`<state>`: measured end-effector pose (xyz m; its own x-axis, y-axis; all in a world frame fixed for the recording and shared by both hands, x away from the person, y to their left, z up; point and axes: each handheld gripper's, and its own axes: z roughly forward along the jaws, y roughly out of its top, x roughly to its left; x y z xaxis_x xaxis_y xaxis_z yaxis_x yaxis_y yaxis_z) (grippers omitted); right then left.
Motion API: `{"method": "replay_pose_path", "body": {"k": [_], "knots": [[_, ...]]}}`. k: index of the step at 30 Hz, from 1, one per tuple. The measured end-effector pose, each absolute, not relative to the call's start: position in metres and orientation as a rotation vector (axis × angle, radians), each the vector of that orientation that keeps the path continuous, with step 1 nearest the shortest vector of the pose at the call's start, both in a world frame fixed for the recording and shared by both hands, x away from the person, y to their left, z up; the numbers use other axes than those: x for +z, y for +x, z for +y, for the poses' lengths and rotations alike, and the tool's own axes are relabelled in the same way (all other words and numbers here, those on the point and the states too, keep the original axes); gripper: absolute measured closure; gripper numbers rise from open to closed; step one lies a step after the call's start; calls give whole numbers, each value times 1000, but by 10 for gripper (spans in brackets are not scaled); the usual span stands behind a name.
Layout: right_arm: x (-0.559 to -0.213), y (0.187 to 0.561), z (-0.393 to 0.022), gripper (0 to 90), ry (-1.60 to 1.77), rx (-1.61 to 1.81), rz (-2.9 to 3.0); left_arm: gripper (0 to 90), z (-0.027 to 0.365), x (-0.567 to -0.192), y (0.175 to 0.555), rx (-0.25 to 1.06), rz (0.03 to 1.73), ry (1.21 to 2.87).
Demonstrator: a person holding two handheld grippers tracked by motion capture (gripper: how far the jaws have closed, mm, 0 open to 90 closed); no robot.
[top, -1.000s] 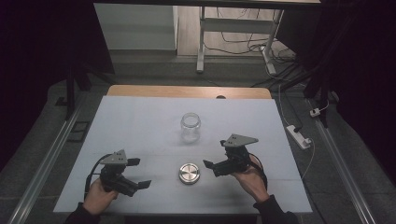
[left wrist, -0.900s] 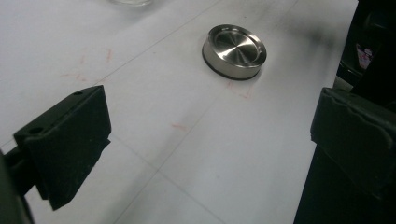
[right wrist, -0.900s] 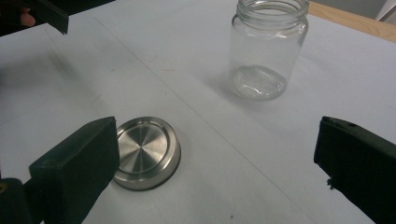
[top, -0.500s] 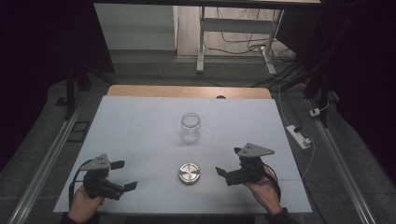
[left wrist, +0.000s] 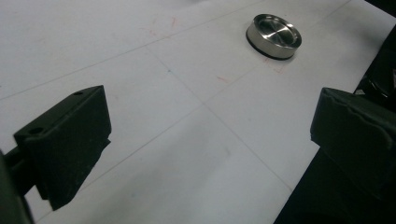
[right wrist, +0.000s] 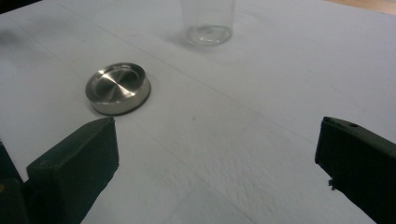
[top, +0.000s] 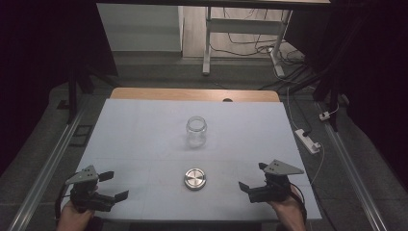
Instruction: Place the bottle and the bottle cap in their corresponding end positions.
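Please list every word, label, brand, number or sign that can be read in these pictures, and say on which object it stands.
None: no readable text.
The metal lid shows plain brushed metal.
The glass jar carries no label.
The white table cover bears faint lines only.

Only a clear glass jar point(top: 196, 131) at the middle of the table point(top: 134, 125) and a metal lid point(top: 195, 178) nearer its front edge stand in the way, leaving bare surface toward both side edges and all four corners.
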<state>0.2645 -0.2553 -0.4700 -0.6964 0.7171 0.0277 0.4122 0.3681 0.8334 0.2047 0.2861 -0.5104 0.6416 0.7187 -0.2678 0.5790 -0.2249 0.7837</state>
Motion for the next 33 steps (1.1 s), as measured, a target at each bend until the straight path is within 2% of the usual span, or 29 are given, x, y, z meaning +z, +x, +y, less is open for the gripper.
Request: {"method": "replay_pose_path", "body": {"k": [17, 33], "knots": [[-486, 236, -306, 0, 1176, 1181, 2198, 0, 304, -519, 189, 223, 1117, 1906], [-493, 226, -313, 0, 1227, 1104, 2222, 0, 306, -524, 183, 239, 1190, 1954]]}}
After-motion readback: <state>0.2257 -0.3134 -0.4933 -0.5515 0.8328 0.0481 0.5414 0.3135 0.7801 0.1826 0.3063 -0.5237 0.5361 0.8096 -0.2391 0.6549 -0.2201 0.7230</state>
